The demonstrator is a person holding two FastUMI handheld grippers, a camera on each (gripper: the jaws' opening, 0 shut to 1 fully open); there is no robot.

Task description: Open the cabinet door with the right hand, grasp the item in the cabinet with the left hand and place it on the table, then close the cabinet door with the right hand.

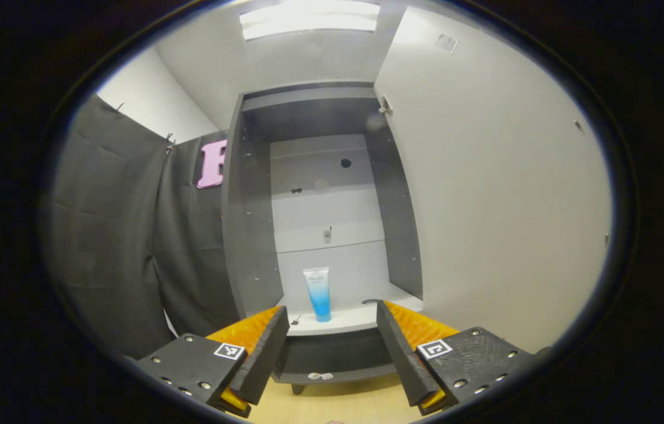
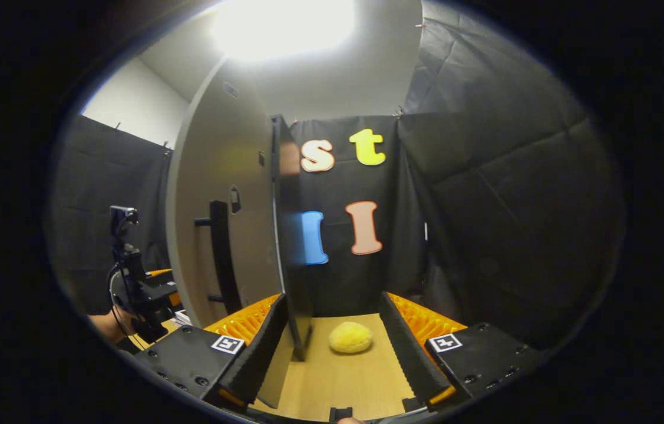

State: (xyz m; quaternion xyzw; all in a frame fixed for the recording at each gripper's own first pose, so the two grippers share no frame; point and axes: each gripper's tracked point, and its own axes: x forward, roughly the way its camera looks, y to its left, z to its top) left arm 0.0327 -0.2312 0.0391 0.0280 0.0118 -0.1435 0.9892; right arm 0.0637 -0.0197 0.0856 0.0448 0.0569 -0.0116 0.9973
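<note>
Left gripper view: left gripper (image 1: 332, 347) at 6 o'clock, jaws spread wide, nothing between them, apart from the cabinet. Cabinet (image 1: 255, 235) dead ahead, door (image 1: 502, 194) swung open and taking the whole 3 o'clock side, its hinge edge running down from 12 to about 5 o'clock. Blue-and-white tube (image 1: 317, 293) stands upright on the pale bottom shelf (image 1: 355, 321), near the shelf's front edge, just left of centre, with bare shelf on both sides and clear of both side walls. The gap between the fingers lines up roughly with the tube; shelf lip sits between fingertips and tube. Wooden table (image 1: 337, 403) at 6 o'clock below the cabinet base. Right gripper view: right gripper (image 2: 332, 353) at 6 o'clock, jaws wide apart, the open door's (image 2: 220, 224) free edge standing in the gap close to the left finger; contact cannot be told. Door handle (image 2: 221, 256) at 9 o'clock on the outer face. Yellow sponge-like lump (image 2: 350, 337) lies on the table (image 2: 355, 377) between the fingers, farther ahead, untouched. Left gripper (image 2: 158, 285) and a hand (image 2: 109, 325) at 8 o'clock, beyond the door.
</note>
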